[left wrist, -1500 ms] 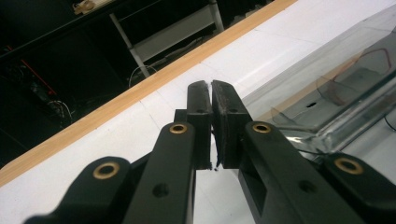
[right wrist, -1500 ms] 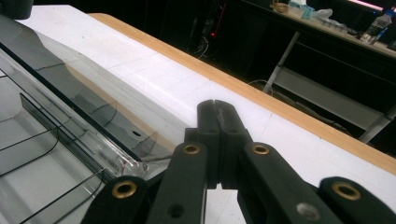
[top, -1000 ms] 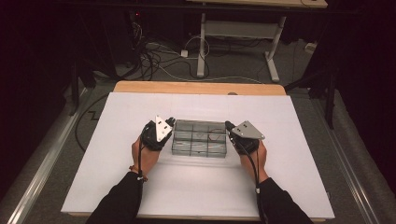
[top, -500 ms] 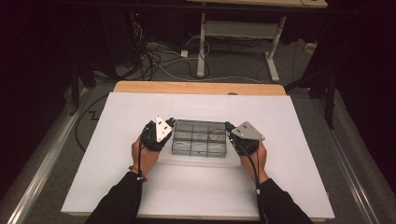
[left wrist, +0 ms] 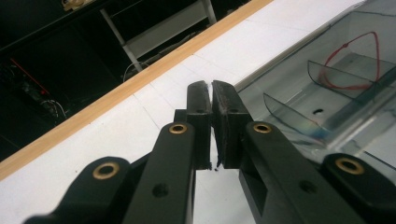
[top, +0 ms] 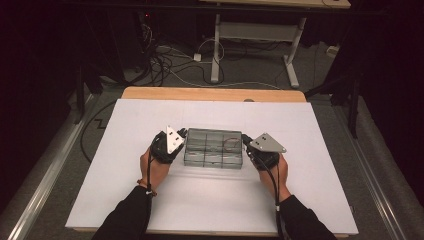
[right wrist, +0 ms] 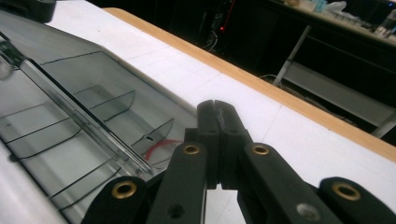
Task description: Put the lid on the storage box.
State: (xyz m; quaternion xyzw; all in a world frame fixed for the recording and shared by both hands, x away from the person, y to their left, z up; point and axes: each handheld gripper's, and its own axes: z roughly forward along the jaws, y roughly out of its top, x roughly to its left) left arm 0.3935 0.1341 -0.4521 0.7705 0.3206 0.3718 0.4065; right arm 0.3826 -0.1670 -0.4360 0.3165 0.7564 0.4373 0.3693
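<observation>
Between closed left hand-held gripper [top: 181,134] and closed right hand-held gripper [top: 245,141]: clear compartmented plastic box [top: 214,148] holding red looped string [top: 231,145], on white surface [top: 210,200].

White table [top: 210,200] w/ wood far edge; clear divided box [top: 214,148] sits on it, mid-table.

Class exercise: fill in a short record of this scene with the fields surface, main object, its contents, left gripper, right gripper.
surface: white table with a wooden far edge
main object: clear box with compartments, mid-table
contents: red loop in a far right compartment; the rest look empty
left gripper: jaws shut, at the box's left end, seemingly pinching its thin wall
right gripper: jaws shut, at the box's right end; whether it pinches the wall is unclear
</observation>
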